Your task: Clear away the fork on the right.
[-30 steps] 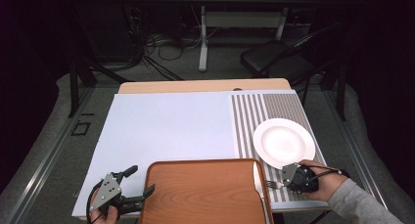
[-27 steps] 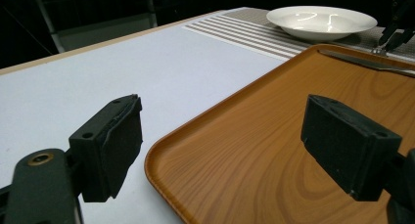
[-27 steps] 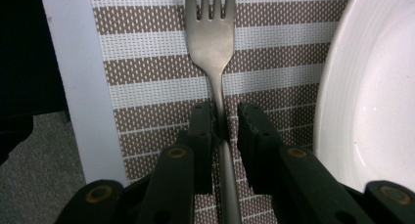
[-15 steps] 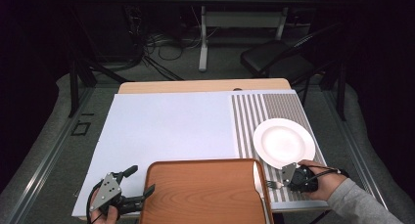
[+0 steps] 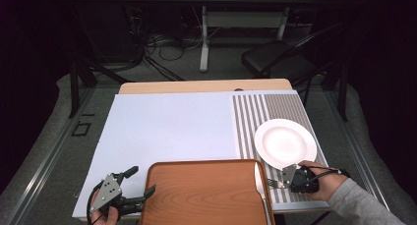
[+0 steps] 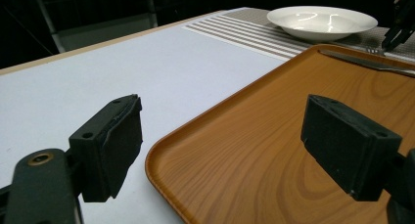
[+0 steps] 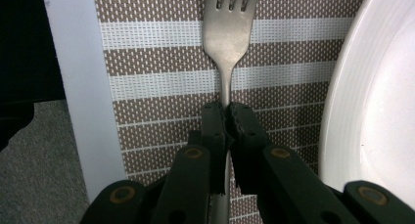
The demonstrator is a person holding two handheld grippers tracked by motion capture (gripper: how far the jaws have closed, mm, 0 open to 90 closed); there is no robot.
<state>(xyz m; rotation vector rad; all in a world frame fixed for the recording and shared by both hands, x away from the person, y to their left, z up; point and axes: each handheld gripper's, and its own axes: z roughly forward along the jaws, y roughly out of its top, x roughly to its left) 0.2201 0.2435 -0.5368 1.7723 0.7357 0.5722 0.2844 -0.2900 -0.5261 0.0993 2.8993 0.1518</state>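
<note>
In the right gripper view my right gripper (image 7: pixel 227 119) is shut on the handle of a metal fork (image 7: pixel 227 33). The fork lies over the striped placemat (image 7: pixel 156 87), its tines pointing away, with the white plate (image 7: pixel 372 97) just beside it. From above, that gripper (image 5: pixel 290 178) sits at the plate's (image 5: pixel 285 143) near rim, and the fork (image 5: pixel 274 183) points toward the brown wooden tray (image 5: pixel 206 193). My left gripper (image 5: pixel 141 182) is open at the tray's near left corner. In the left gripper view, its own jaws (image 6: pixel 230 145) stand wide apart on either side of the tray's (image 6: pixel 293 136) corner.
A knife (image 5: pixel 259 183) lies along the tray's right edge, also visible from the left gripper as knife (image 6: pixel 362 62). A pale mat (image 5: pixel 167 126) covers the table's left and middle. The table's front edge runs just below both hands. A chair and cables stand beyond the far edge.
</note>
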